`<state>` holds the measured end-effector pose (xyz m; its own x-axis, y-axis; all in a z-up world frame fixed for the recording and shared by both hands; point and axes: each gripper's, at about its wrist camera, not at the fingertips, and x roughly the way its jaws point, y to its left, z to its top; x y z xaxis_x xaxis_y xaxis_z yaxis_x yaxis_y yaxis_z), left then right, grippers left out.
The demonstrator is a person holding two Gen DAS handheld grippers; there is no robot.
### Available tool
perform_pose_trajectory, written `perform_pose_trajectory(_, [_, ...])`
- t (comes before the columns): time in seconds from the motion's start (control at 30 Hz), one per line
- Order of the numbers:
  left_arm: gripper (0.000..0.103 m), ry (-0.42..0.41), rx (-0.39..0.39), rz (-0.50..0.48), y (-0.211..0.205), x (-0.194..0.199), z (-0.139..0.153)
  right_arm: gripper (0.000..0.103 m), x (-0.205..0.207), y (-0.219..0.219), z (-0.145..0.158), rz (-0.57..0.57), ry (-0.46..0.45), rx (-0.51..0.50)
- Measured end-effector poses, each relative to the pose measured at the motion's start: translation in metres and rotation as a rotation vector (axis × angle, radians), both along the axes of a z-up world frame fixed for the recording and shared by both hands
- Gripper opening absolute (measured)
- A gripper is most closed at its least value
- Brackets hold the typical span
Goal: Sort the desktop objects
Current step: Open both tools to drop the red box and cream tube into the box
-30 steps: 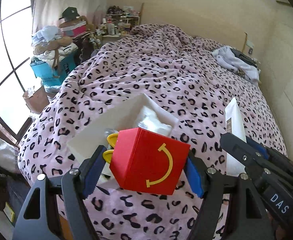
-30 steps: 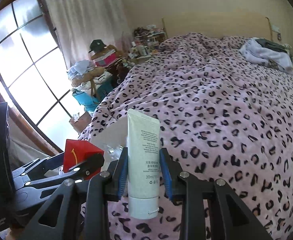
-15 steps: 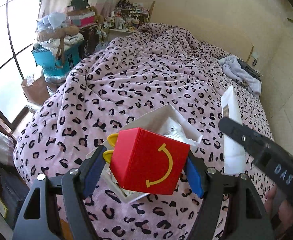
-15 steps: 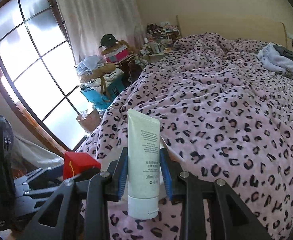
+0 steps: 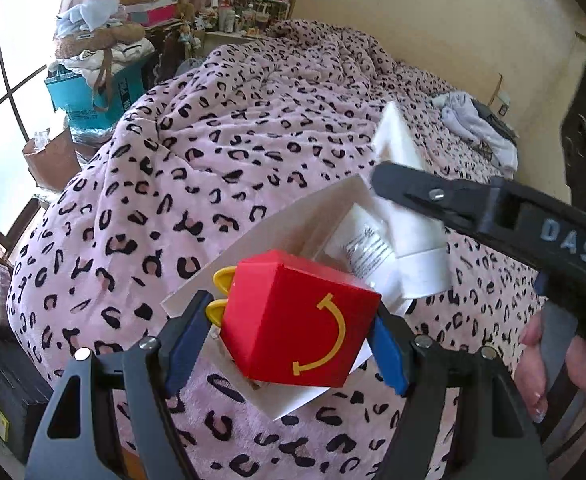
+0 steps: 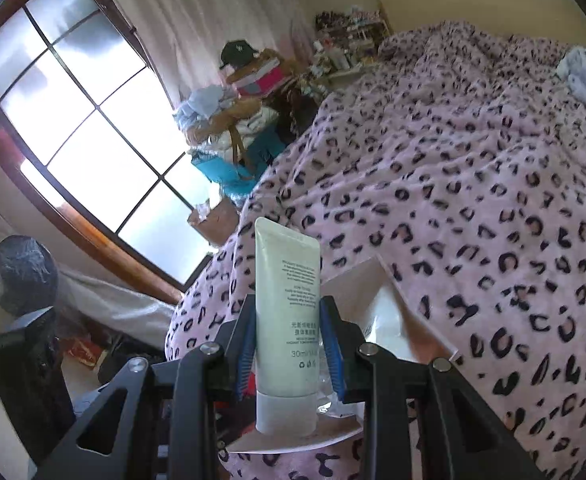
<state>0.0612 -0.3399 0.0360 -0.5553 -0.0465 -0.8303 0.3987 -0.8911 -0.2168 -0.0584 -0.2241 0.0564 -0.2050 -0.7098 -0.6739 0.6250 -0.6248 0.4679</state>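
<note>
My left gripper [image 5: 293,340] is shut on a red toy box [image 5: 297,320] with a yellow smile and yellow handles, held just above a white open box [image 5: 253,248] that lies on the bed. A white packet [image 5: 363,244] lies inside that box. My right gripper [image 6: 289,344] is shut on a white cream tube [image 6: 287,308], cap toward the camera, over the white box [image 6: 357,280]. In the left wrist view the right gripper [image 5: 405,200] reaches in from the right with the tube [image 5: 409,216] above the box's far corner.
The box rests near the foot edge of a bed with a pink leopard-print blanket [image 5: 253,120]. Clothes [image 5: 477,128] lie at the far right of the bed. Piled bags and boxes [image 5: 101,60] stand by the window on the left. A person's hand [image 5: 553,360] holds the right gripper.
Both grippers have moved forward and down toward the white box, which now looks larger and closer. The tube has come over the box's far corner. Both grips are unchanged.
</note>
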Motion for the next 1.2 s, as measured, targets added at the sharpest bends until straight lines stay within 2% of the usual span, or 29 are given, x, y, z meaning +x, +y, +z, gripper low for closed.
perform_pose_trajectory(0.6, [0.075,-0.043,-0.022,-0.031,0.007,-0.008,-0.030,0.031,0.006,-0.013,-0.048,0.047,-0.072,0.085])
perform_pose_trajectory(1.2, [0.075,-0.073,-0.055,-0.027,-0.002,-0.017,-0.051,0.030,0.008,-0.033,-0.063,0.075,-0.030,0.179])
